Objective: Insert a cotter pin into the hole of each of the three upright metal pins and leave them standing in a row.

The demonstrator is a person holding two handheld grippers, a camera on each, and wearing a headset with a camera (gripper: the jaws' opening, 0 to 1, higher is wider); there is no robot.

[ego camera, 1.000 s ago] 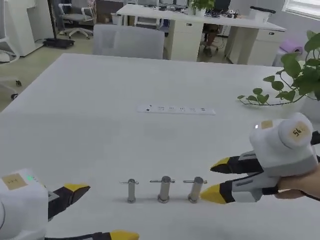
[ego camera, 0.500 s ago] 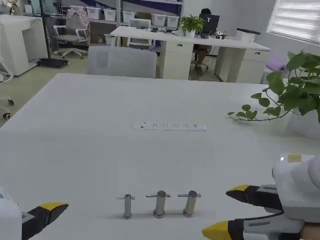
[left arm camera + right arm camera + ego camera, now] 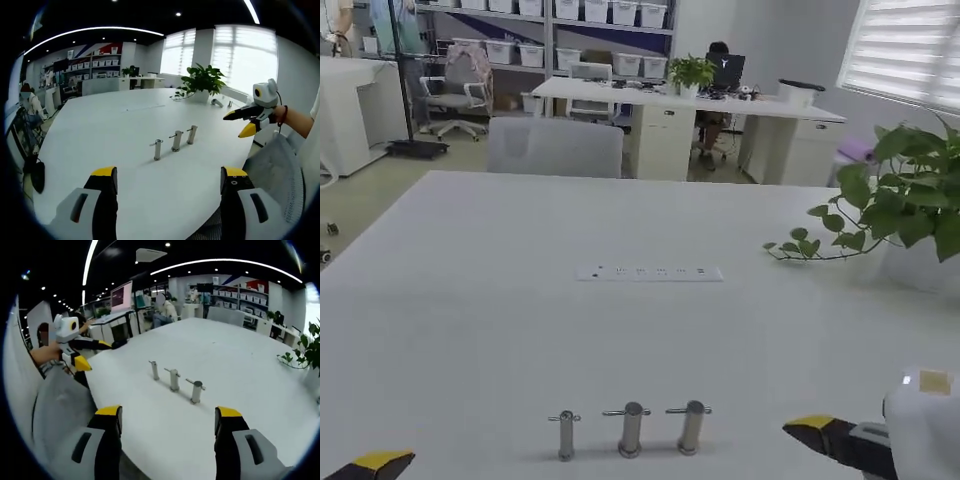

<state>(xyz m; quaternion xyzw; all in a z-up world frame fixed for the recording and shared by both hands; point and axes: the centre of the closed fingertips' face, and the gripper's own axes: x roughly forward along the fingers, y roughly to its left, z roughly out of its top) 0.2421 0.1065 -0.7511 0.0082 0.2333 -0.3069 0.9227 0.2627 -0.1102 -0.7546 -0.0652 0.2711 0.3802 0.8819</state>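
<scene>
Metal pins, three of them, stand upright in a row on the worktop at 6 o'clock in the head view, and each looks to carry a cotter pin crosswise through its top. My left tool is spread wide with nothing in it, off toward 8 o'clock of the row. My right tool is likewise spread and empty, out at 3 o'clock. Both are well apart from the pins. I judge the inserting done, so the step in hand is to leave the row standing. To do that well I would draw neither tool across the row. The crosspiece at the 9 o'clock end looks shorter than the others, and I cannot tell whether it sits fully through. If it needs a nudge, I would steady that pin's base with one tool and push gently along the cotter's own line with the other, since such slim pins would likely tip easily.
</scene>
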